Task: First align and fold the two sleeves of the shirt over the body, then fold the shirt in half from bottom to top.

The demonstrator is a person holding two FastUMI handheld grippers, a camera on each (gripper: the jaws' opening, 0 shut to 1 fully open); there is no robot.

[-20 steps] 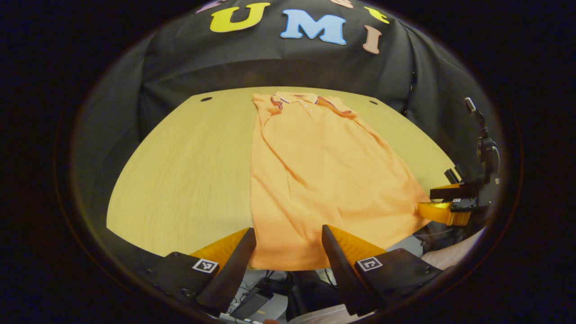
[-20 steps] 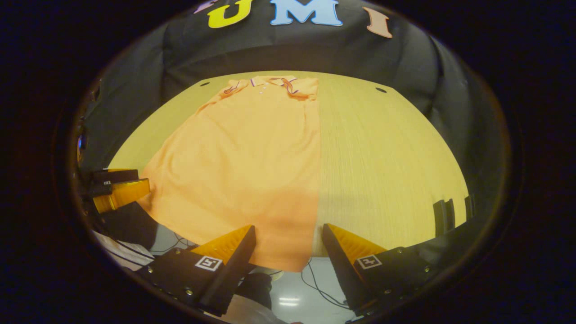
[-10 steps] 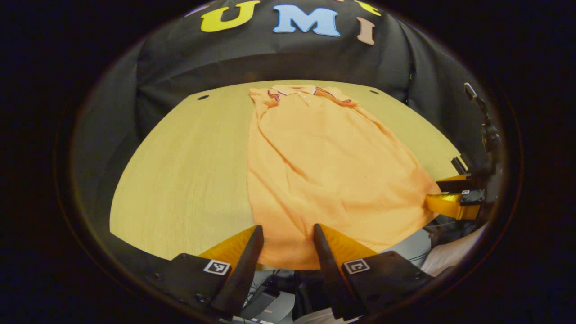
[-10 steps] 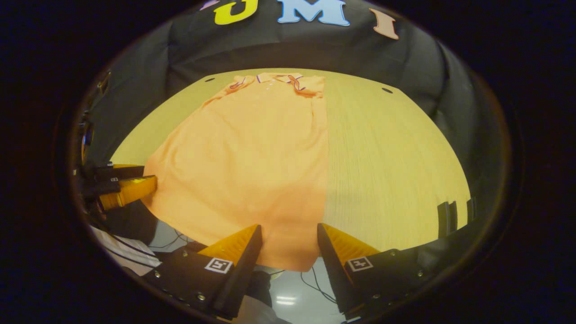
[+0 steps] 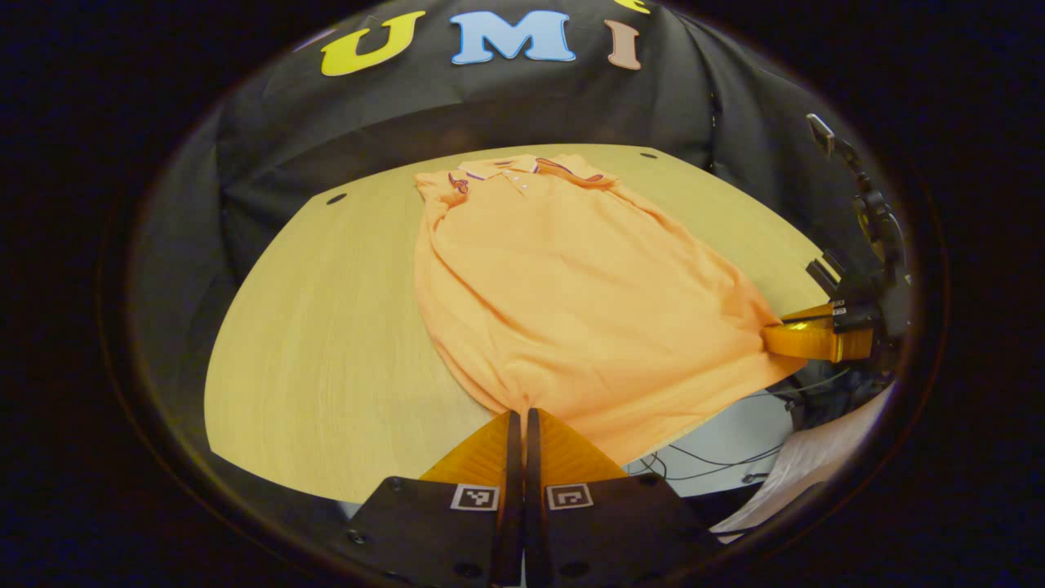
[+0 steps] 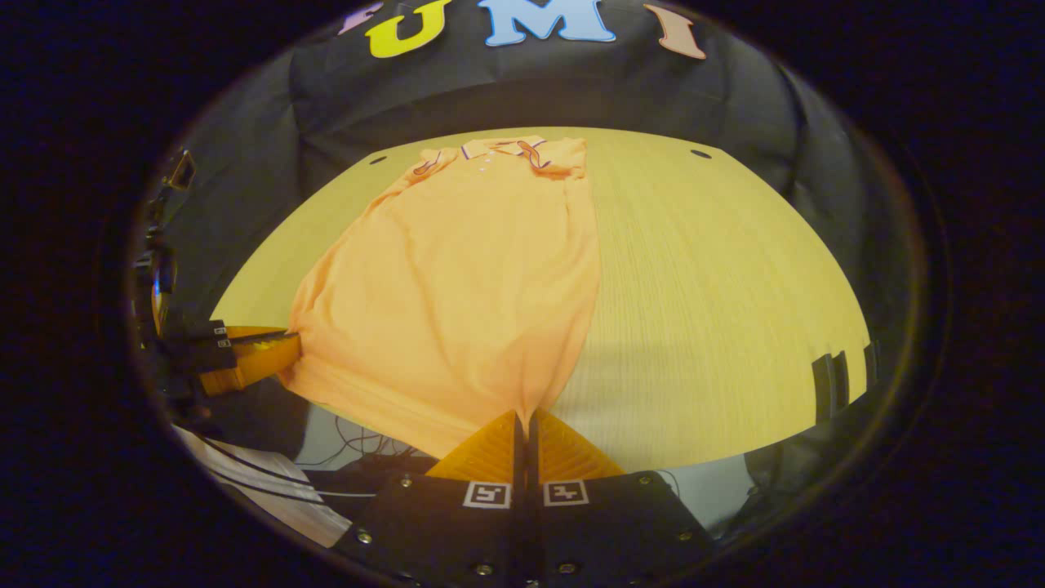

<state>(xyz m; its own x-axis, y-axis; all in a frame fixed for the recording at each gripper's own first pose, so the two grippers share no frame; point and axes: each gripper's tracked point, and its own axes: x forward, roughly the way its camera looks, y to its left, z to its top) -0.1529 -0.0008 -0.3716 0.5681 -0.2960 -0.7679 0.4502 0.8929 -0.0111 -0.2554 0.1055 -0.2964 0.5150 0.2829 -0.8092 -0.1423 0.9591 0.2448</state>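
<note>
The shirt (image 5: 563, 286) lies flat on the worktop (image 5: 326, 327), sleeves folded in. The left gripper (image 5: 518, 415) and right gripper (image 6: 525, 415) each pinch a hem corner. Lift both evenly, carrying the hem to the collar (image 5: 506, 167).

Orange shirt (image 5: 563, 286) on wooden table (image 5: 326, 343)

Left gripper (image 5: 518, 416) and right gripper (image 6: 524, 418): black bodies with screws, each finger base carrying a square black-and-white marker.

Non-task items before me

Wooden table (image 5: 326, 327) across mid-frame; cables (image 5: 702, 457) on the floor at lower right; black clamps (image 6: 833, 380) at my right edge.
</note>
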